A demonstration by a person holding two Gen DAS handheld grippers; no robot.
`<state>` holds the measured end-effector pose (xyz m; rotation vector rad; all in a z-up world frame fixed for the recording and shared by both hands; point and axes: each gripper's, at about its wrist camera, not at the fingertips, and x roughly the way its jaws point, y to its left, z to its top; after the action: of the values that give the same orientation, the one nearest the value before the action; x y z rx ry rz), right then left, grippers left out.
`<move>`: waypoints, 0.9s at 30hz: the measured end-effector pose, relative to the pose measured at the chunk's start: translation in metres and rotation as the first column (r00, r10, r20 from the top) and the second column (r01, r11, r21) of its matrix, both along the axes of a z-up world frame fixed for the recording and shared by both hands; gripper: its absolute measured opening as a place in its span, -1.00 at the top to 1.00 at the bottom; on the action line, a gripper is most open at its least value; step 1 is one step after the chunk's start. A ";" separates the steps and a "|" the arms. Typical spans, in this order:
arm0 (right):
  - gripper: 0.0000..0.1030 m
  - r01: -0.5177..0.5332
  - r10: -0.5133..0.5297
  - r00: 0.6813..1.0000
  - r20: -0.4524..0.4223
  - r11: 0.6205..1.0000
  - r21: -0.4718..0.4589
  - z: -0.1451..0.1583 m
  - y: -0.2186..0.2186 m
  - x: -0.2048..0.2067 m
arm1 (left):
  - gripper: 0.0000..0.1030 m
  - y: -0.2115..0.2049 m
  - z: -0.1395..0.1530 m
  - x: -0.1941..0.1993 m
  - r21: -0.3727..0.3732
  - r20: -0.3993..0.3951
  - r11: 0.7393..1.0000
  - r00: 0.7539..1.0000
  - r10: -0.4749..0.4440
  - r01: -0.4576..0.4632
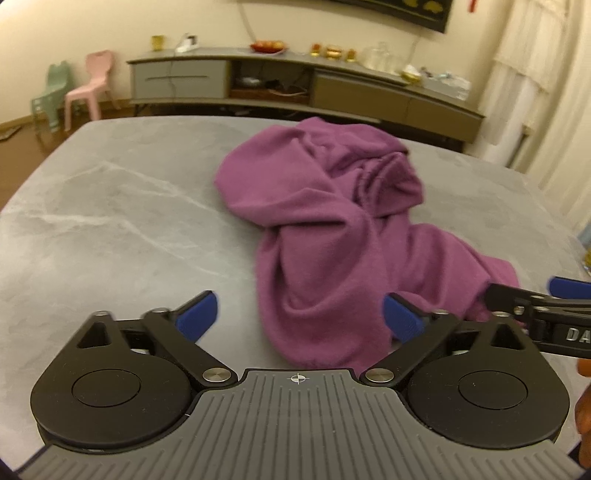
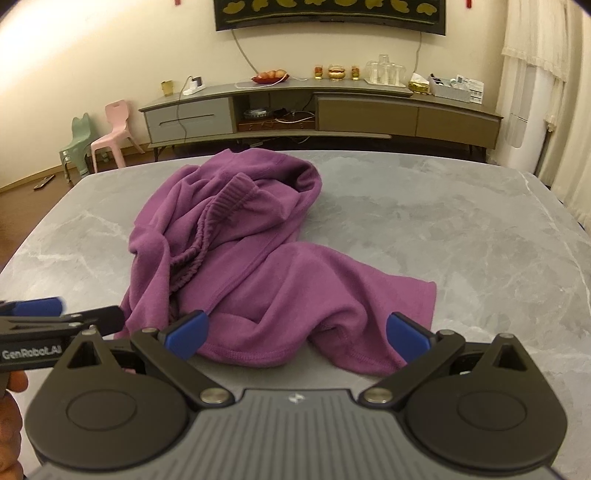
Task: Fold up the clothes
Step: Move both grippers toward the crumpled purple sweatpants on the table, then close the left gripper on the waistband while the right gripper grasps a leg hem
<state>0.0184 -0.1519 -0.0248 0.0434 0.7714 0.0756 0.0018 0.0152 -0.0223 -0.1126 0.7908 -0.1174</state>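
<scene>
The left gripper (image 1: 301, 319) fills the near edge of its view, blue pads spread wide and holding nothing; the right gripper (image 2: 297, 336) is likewise spread and empty. Both hang low over a grey marbled table (image 2: 461, 229), side by side: in the left wrist view the right gripper's tip pokes in at the right edge, and in the right wrist view the left gripper's tip shows at the left edge, with part of a hand (image 2: 11, 417) behind it.

On the table lies a crumpled purple garment (image 2: 258, 258), bunched up, ribbed band showing in the folds. Its near hem lies just beyond and between the right gripper's pads, reaching past the right one. In the left wrist view the cloth sits between the pads and off to the right.

Beyond the table, from the left: a green chair (image 2: 75, 146), a pink chair (image 2: 116, 129), then a long low cabinet (image 2: 332, 110) with small items on top, under a dark wall panel (image 2: 328, 13), and a curtain (image 2: 546, 85) at far right.
</scene>
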 end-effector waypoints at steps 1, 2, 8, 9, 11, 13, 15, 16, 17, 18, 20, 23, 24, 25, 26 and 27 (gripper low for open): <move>-0.99 -0.007 0.007 1.000 0.002 1.000 -0.002 0.000 0.001 -0.001 | -0.29 -0.001 0.000 0.000 -0.002 0.002 1.000 1.000 -0.014 0.014; -0.74 -0.014 0.014 1.000 0.003 1.000 -0.004 0.001 0.002 -0.001 | 0.04 -0.003 0.000 -0.001 -0.005 0.006 1.000 1.000 -0.028 0.028; 0.89 -0.049 0.052 0.997 -0.050 0.997 0.063 -0.004 0.002 0.002 | 1.00 -0.014 0.000 -0.004 0.020 0.030 0.997 0.997 -0.071 0.070; 0.95 -0.050 0.053 0.997 -0.051 0.997 0.057 -0.005 0.002 0.002 | 1.00 -0.016 0.000 -0.006 0.029 0.039 0.996 0.996 -0.080 0.079; 0.99 -0.055 0.056 0.998 -0.035 0.998 0.044 -0.006 0.002 -0.001 | 1.00 -0.020 0.002 -0.009 0.052 0.059 0.995 0.994 -0.090 0.087; 0.99 -0.058 0.059 0.998 -0.021 0.998 0.033 -0.004 0.003 -0.003 | 1.00 -0.022 0.002 -0.010 0.063 0.070 0.994 0.993 -0.094 0.089; 1.00 -0.059 0.060 0.998 -0.005 0.998 0.017 -0.001 0.003 -0.006 | 1.00 -0.022 0.001 -0.008 0.061 0.069 0.995 0.994 -0.090 0.085; 1.00 -0.059 0.059 0.998 0.000 0.998 0.009 -0.001 0.003 -0.006 | 1.00 -0.022 0.001 -0.008 0.061 0.069 0.994 0.994 -0.090 0.086; 1.00 -0.058 0.058 0.998 0.000 0.998 0.009 0.000 0.002 -0.006 | 1.00 -0.022 0.000 -0.007 0.060 0.066 0.995 0.994 -0.085 0.081; 1.00 -0.056 0.056 0.998 0.000 0.998 0.010 0.000 0.002 -0.006 | 1.00 -0.022 0.000 -0.007 0.061 0.064 0.995 0.995 -0.083 0.079; 1.00 -0.052 0.052 0.999 -0.001 0.999 0.010 0.000 0.001 -0.005 | 1.00 -0.021 -0.001 -0.006 0.069 0.059 0.995 0.996 -0.072 0.068; 0.87 -0.034 0.034 0.999 -0.021 0.999 0.028 -0.003 -0.003 -0.002 | 0.84 -0.020 -0.002 -0.003 0.072 0.046 0.996 0.997 -0.059 0.056; 0.64 -0.020 0.021 0.999 -0.028 0.999 0.037 -0.004 -0.006 0.000 | 0.61 -0.020 -0.002 -0.001 0.070 0.041 0.996 0.998 -0.058 0.055; 0.41 -0.007 0.008 0.999 -0.036 0.999 0.046 -0.006 -0.009 0.001 | 0.02 -0.019 -0.003 0.001 0.068 0.036 0.996 0.998 -0.056 0.053; -0.15 0.005 -0.003 0.999 -0.038 0.999 0.049 -0.008 -0.011 0.001 | -0.43 -0.019 -0.003 0.002 0.066 0.031 0.996 0.998 -0.054 0.052; -0.48 0.009 -0.007 0.999 -0.034 0.999 0.050 -0.009 -0.012 0.001 | -0.54 -0.018 -0.004 0.004 0.064 0.026 0.997 0.998 -0.052 0.050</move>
<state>0.0195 -0.1641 -0.0333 0.0956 0.8032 0.0870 0.0056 -0.0029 -0.0259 -0.0310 0.7694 -0.1422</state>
